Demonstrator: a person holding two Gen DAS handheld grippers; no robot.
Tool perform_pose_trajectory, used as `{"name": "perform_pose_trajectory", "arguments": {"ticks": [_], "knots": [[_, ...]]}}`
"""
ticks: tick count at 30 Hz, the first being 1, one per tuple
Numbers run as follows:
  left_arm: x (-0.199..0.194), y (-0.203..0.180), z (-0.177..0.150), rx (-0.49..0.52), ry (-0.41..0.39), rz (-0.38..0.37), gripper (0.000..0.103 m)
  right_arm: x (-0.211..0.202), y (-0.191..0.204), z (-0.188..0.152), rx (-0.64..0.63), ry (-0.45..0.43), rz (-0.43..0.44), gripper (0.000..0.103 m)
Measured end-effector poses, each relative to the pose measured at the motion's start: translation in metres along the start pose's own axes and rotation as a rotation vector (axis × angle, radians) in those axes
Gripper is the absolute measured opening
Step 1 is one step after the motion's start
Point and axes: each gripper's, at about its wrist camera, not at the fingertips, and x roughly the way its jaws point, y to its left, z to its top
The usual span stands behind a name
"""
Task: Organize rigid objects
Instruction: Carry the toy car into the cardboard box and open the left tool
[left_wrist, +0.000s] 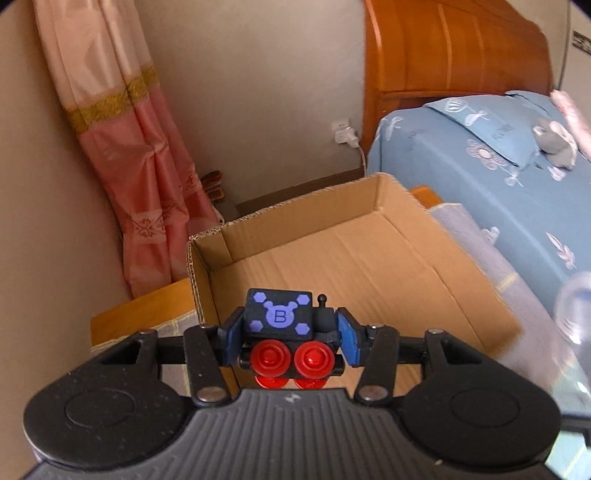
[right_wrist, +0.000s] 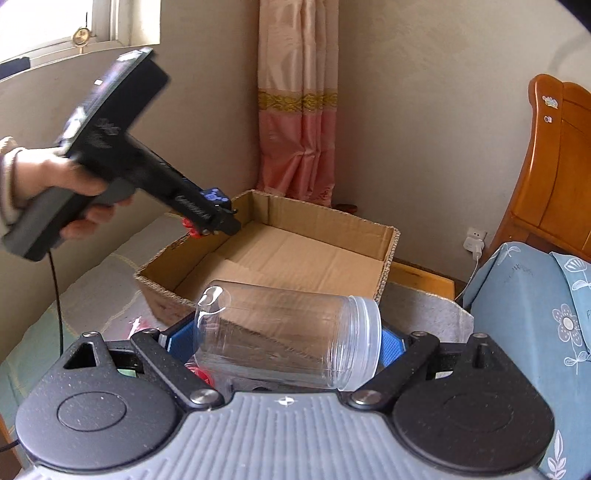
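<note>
The left wrist view is showing the left gripper (left_wrist: 288, 341) pinching a small black toy train with red wheels and a purple "B" on its roof (left_wrist: 286, 332), its blue pads pressing both sides, above the near edge of an open brown corrugated cardboard box (left_wrist: 369, 258). At the right edge of this view, a blurred bit of clear plastic is showing.

The right wrist view is revealing what that is — a clear, smooth plastic jar with a ribbed threaded neck (right_wrist: 288, 336), lying sideways and clamped between the blue pads of the right gripper (right_wrist: 284, 341), just before the box (right_wrist: 325, 254). Here the left gripper (right_wrist: 218, 218) is appearing from outside, a hand (right_wrist: 55, 184) wrapping its dark handle — the train (right_wrist: 212, 206) hanging over the box's left wall. The box is sitting on a pale cloth (right_wrist: 436, 314).
</note>
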Motion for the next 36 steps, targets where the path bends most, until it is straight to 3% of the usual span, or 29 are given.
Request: {"name": "perform_pose_trajectory", "arguments": {"ticks": [3,4,6,7,22,36], "knots": [[0.018,0.004,0.010,-0.016,0.007,0.007,0.053,0.007,-0.005,0.003,0.005,0.002,-0.002,0.095],[0.022,0.006,0.012,-0.024,0.004,0.014,0.059,0.009,-0.007,0.004,0.007,0.002,-0.004,0.095],[0.028,0.009,0.014,-0.042,-0.008,0.029,0.084,0.012,-0.008,0.005,0.008,0.005,-0.009,0.095],[0.028,0.009,0.013,-0.048,-0.017,0.041,0.086,0.013,-0.009,0.005,0.008,0.005,-0.008,0.095],[-0.023,0.004,-0.024,0.029,-0.056,0.009,0.096,0.027,-0.006,0.020,0.016,0.030,-0.006,0.095],[-0.072,0.019,-0.062,0.001,-0.093,0.036,0.096,0.096,-0.020,0.062,0.053,0.111,-0.040,0.095]]}}
